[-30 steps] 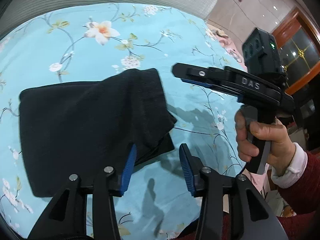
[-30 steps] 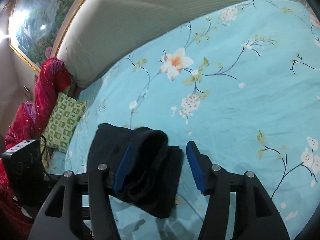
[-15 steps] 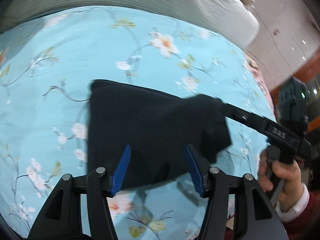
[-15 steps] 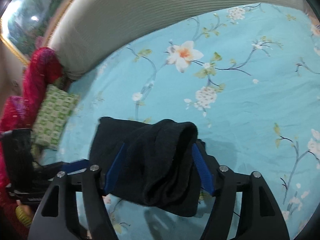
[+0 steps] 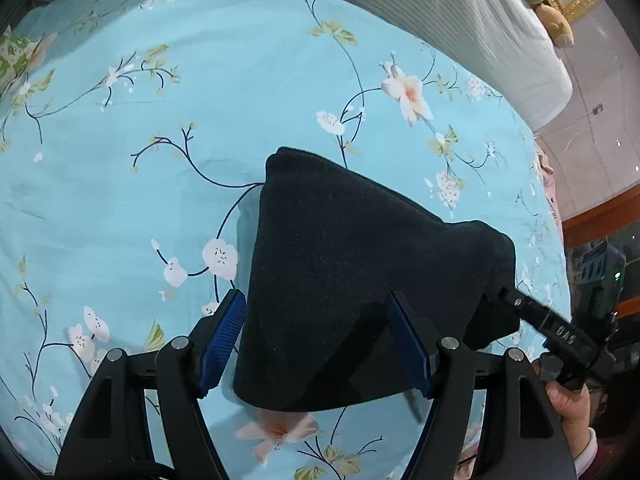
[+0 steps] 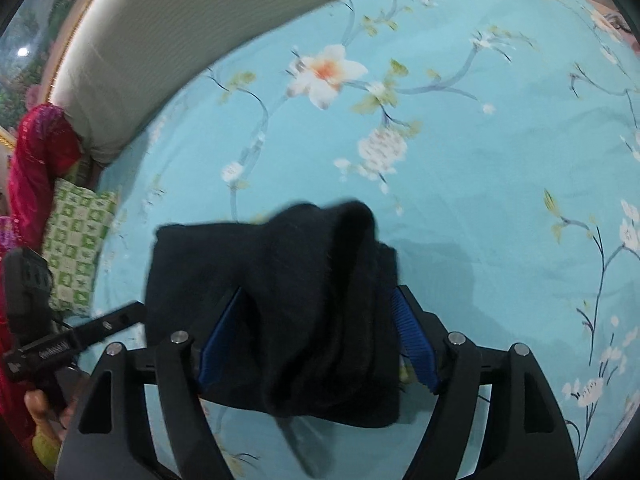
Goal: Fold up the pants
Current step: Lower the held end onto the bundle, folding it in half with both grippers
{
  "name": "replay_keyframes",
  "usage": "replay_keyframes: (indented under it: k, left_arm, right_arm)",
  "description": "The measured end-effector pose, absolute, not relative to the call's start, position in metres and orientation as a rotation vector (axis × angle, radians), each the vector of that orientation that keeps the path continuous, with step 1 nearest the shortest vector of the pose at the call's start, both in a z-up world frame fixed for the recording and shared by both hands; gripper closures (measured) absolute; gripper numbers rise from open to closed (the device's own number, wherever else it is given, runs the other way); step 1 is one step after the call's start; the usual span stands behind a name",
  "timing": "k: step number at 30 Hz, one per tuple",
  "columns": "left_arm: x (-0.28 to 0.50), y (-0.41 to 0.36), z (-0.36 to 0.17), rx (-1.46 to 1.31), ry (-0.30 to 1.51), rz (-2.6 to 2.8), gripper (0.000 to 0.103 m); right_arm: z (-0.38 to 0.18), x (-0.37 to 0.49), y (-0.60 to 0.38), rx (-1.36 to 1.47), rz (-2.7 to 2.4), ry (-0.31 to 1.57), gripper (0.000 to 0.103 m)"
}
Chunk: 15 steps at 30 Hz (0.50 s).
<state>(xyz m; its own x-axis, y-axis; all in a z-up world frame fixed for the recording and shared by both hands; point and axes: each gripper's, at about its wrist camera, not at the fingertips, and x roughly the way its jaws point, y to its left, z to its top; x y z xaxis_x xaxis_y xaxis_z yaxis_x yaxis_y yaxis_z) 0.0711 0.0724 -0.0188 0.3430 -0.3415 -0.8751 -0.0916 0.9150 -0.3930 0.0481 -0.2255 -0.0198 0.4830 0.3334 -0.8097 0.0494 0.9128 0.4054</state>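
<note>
Both grippers' jaws had just been widening. Left gripper and right gripper stood spread around the folded black knit pants, low centre, on the turquoise floral bedsheet beyond.

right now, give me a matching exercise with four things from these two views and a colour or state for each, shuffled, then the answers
Things:
1. pants
2. sheet
3. left gripper
4. cushion

Colour or state:
A. green and white checks
B. black, bunched in a folded pile
C. light blue with flowers
D. open around the cloth, having just been opening

Pairs: 1-B, 2-C, 3-D, 4-A
</note>
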Motion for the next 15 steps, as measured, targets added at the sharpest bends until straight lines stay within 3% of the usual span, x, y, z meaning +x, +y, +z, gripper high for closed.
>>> replay_keyframes:
  k: [15]
  left_arm:
    - [0.079, 0.066, -0.047, -0.403, 1.286, -0.159, 0.024]
  right_arm:
    - [-0.051, 0.037, -0.243, 0.411, 0.172, 1.103, 0.028]
